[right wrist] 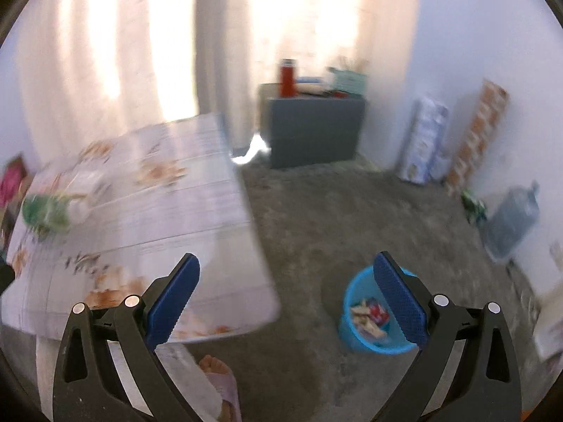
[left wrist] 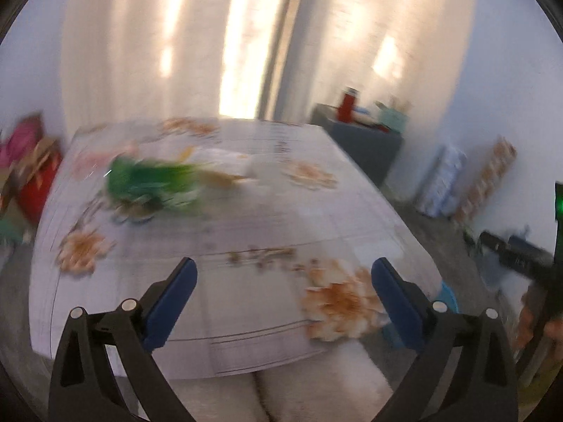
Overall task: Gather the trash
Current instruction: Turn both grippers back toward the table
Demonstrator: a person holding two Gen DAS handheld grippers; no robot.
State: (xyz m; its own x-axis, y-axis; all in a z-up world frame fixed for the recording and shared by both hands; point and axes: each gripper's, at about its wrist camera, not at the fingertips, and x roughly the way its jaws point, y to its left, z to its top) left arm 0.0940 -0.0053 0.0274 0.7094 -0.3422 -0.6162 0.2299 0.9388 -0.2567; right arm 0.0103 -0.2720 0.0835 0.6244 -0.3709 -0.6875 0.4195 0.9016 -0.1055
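Note:
A heap of trash, green wrappers (left wrist: 147, 179) and pale papers (left wrist: 225, 163), lies on the far left of the flowered table (left wrist: 246, 232). It shows blurred in the right wrist view (right wrist: 45, 211). My left gripper (left wrist: 284, 281) is open and empty above the table's near edge. My right gripper (right wrist: 286, 277) is open and empty over the floor, right of the table (right wrist: 158, 211). A blue bin (right wrist: 373, 320) with several wrappers in it stands on the floor just beyond my right finger; its rim shows in the left wrist view (left wrist: 448, 297).
A grey cabinet (right wrist: 313, 130) with a red bottle (right wrist: 286, 77) stands by the curtain. Packages (right wrist: 424, 140), a patterned board (right wrist: 478, 133) and a water jug (right wrist: 512, 221) line the right wall. A bare foot (right wrist: 214, 365) is below. Boxes (left wrist: 31, 176) stand left of the table.

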